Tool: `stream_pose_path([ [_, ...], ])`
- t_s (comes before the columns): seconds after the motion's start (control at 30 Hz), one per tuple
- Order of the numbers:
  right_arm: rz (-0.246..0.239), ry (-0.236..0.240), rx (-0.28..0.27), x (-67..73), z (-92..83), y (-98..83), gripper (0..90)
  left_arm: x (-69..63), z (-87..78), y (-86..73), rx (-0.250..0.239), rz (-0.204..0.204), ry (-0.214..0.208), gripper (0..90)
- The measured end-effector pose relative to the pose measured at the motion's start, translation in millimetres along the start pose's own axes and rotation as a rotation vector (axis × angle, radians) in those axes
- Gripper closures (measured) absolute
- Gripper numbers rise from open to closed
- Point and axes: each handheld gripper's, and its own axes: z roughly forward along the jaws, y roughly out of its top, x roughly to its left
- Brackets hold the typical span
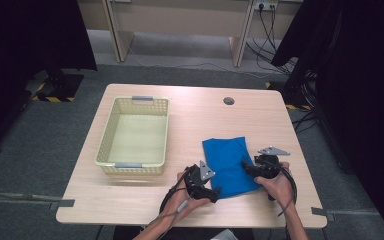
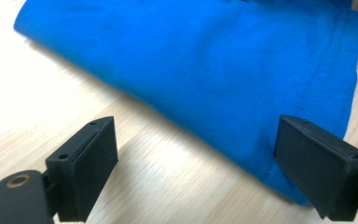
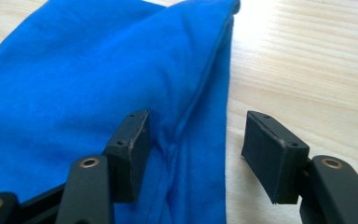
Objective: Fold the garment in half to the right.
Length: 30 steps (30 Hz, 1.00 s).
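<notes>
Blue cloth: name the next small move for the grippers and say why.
Probably close both grippers on the cloth's edges. The blue cloth lies flat; the left gripper straddles its near corner and the right gripper its side edge, jaws open.

On the light wooden desk (image 1: 180,200) a folded blue cloth (image 1: 228,166) lies near the front edge, well apart from the pale yellow basket (image 1: 109,134) standing to its left. The left tool (image 1: 215,191) sits at the cloth's front left corner and the right tool (image 1: 245,166) at its right edge, each held in a hand. Whether either tool's jaws actually press the cloth cannot be made out from this height.
</notes>
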Motion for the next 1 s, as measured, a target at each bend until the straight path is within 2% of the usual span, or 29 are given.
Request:
stream_pose_path([
  [0.27,-0.007,0.023,-0.006,14.5,0.1,-3.3,41.5,16.0,-12.6,-11.2,0.005,-0.027,0.005,12.5],
  [0.4,-0.02,0.033,-0.005,23.2,0.5,-3.7,40.7,26.2,-19.2,-17.2,0.012,-0.059,0.005,12.3],
  [0.5,-0.023,0.037,-0.003,27.6,0.9,-3.9,38.9,30.8,-22.9,-20.3,0.013,-0.063,0.012,12.3],
  [1.0,-0.034,0.069,-0.002,38.7,4.4,-2.8,36.2,34.5,-34.3,-30.1,0.011,-0.073,0.018,12.1],
])
